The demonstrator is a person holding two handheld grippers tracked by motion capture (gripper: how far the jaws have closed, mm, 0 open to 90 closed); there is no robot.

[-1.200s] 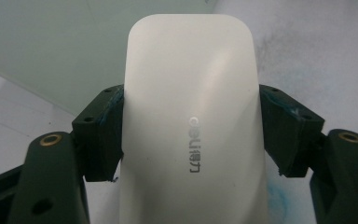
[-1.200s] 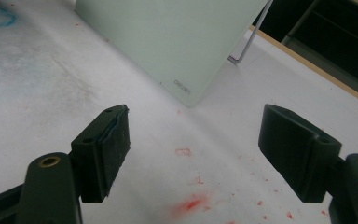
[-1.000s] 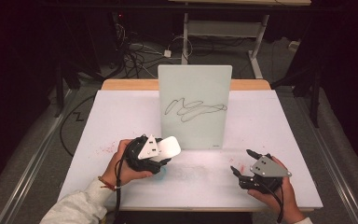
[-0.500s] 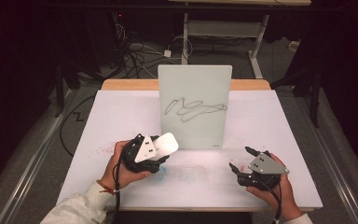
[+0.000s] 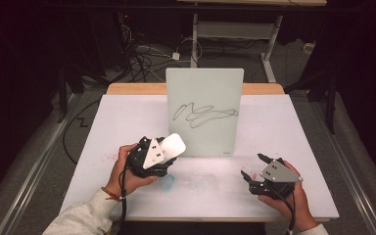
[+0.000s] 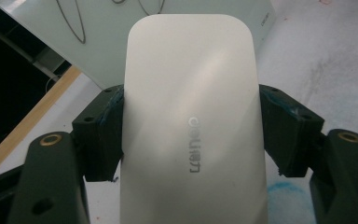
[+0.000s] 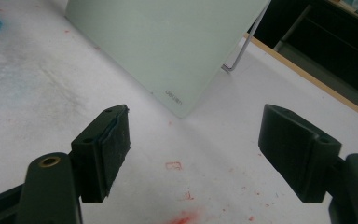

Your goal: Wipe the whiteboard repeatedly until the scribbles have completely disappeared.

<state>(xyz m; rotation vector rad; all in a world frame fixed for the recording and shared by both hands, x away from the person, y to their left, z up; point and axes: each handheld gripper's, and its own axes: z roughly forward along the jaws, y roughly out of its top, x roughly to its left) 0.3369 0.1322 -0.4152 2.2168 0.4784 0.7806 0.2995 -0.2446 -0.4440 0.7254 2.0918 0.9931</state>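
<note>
A pale glass board (image 5: 204,111) stands upright on the white table (image 5: 127,117), with a dark scribble (image 5: 203,113) across its middle. My left gripper (image 5: 169,149) is shut on a white rounded eraser (image 5: 172,146), held just left of the board's lower left corner. In the left gripper view the eraser (image 6: 193,121) sits clamped between both jaws, the board (image 6: 121,32) close behind it. My right gripper (image 5: 255,166) is open with nothing in it, near the front right of the table. In the right gripper view my right gripper (image 7: 193,154) faces the board's corner (image 7: 168,46).
A blue smudge (image 5: 169,182) and grey smears mark the table in front of the board. Red specks (image 7: 179,217) dot the surface near the right gripper. A wooden edge (image 5: 132,88) runs along the table's far side; cables (image 5: 147,54) lie on the floor beyond.
Both grippers stay almost where they were; the left one with the eraser has shifted slightly. The board and scribble look the same.
</note>
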